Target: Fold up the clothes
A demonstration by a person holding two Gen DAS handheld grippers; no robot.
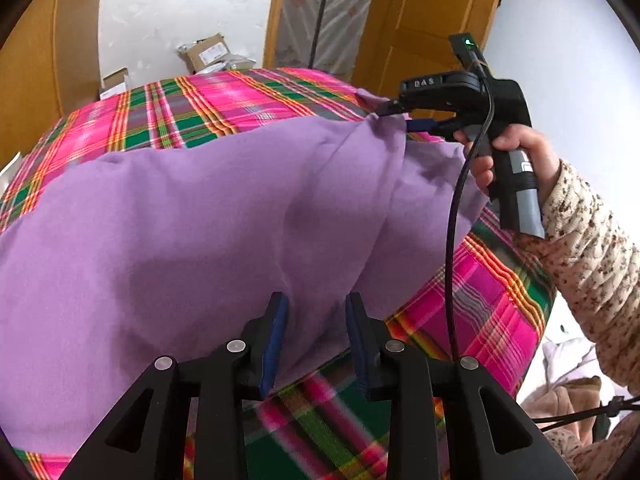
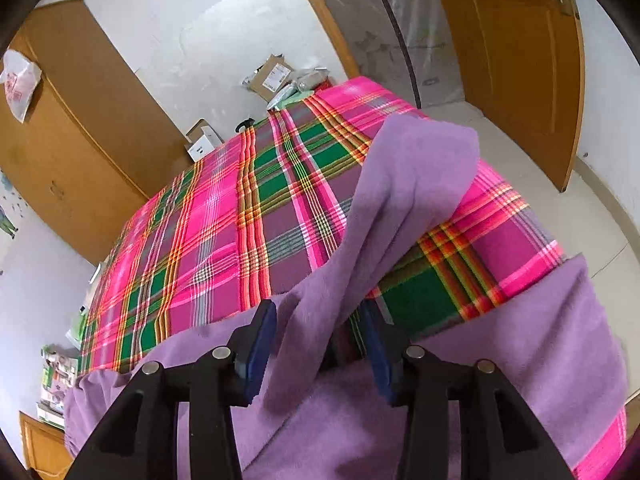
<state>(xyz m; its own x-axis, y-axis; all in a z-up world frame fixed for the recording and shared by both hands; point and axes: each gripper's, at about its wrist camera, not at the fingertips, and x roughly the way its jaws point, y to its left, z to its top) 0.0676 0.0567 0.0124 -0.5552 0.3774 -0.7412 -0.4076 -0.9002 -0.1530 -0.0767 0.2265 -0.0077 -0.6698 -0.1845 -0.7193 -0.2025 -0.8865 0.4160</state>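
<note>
A purple fleece garment (image 1: 208,216) lies spread on a bed with a pink and green plaid cover (image 1: 224,100). My left gripper (image 1: 316,340) is open, its blue pads (image 1: 276,340) straddling the garment's near edge, with flat cloth showing between them. My right gripper (image 1: 400,117), held in a person's hand (image 1: 516,152), is shut on a bunched corner of the garment and lifts it off the bed. In the right wrist view, that bunched strip of the garment (image 2: 384,216) runs up from between the fingers of my right gripper (image 2: 320,344) over the plaid cover (image 2: 224,232).
A wooden wardrobe (image 2: 80,128) stands left of the bed and a wooden door (image 2: 516,60) at the right. Cardboard boxes (image 2: 272,76) sit beyond the bed's far end. The bed's right edge drops to a pale floor (image 2: 560,208). A black cable (image 1: 452,248) hangs from my right gripper.
</note>
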